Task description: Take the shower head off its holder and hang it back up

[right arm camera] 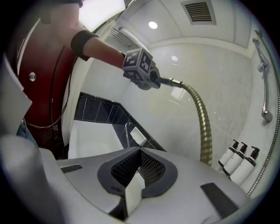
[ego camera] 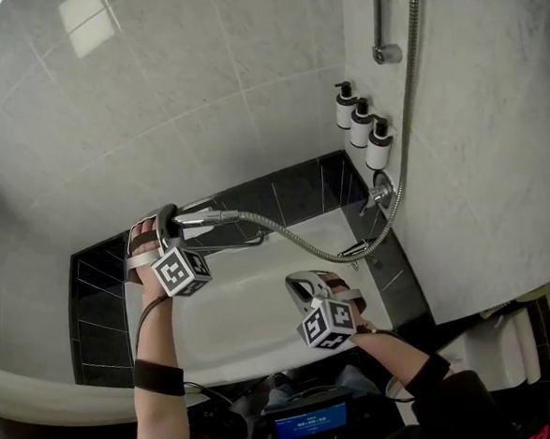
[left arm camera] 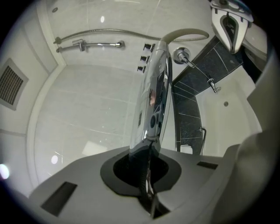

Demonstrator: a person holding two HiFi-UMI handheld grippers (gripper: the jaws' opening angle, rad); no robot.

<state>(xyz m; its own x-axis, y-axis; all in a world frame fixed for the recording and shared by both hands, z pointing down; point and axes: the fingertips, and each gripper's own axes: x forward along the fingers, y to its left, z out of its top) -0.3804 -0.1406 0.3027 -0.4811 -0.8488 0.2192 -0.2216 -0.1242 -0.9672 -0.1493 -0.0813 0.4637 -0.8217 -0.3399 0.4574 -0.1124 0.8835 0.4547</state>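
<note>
1. The left claw (ego camera: 169, 226) is clamped shut on the chrome shower head (ego camera: 200, 219). In the left gripper view its pads (left arm camera: 146, 173) pinch the chrome body (left arm camera: 153, 100), which runs straight away from the jaws.
2. The shower head is off the wall. It is held level in the air above the far rim of the bathtub (ego camera: 252, 300), toward the tub's left end.
3. Its metal hose (ego camera: 295, 241) sags from the handle across the tub to the tap (ego camera: 379, 195) at the far right corner.
4. The right claw (ego camera: 303, 287) is closed and holds nothing. In the right gripper view its ribbed pads (right arm camera: 138, 170) meet with nothing between them. It hangs over the near right part of the tub, well apart from the hose (right arm camera: 202, 118).
5. The spray face shows in no view, as the left claw covers that end.
6. The wall rail (ego camera: 378, 19) is cut off by the head view's top edge. In the left gripper view a small fitting (left arm camera: 79, 44) sits on it, too small to tell whether it is the holder.
7. Three pump bottles (ego camera: 362, 123) hang on the wall beside the rail.
</note>
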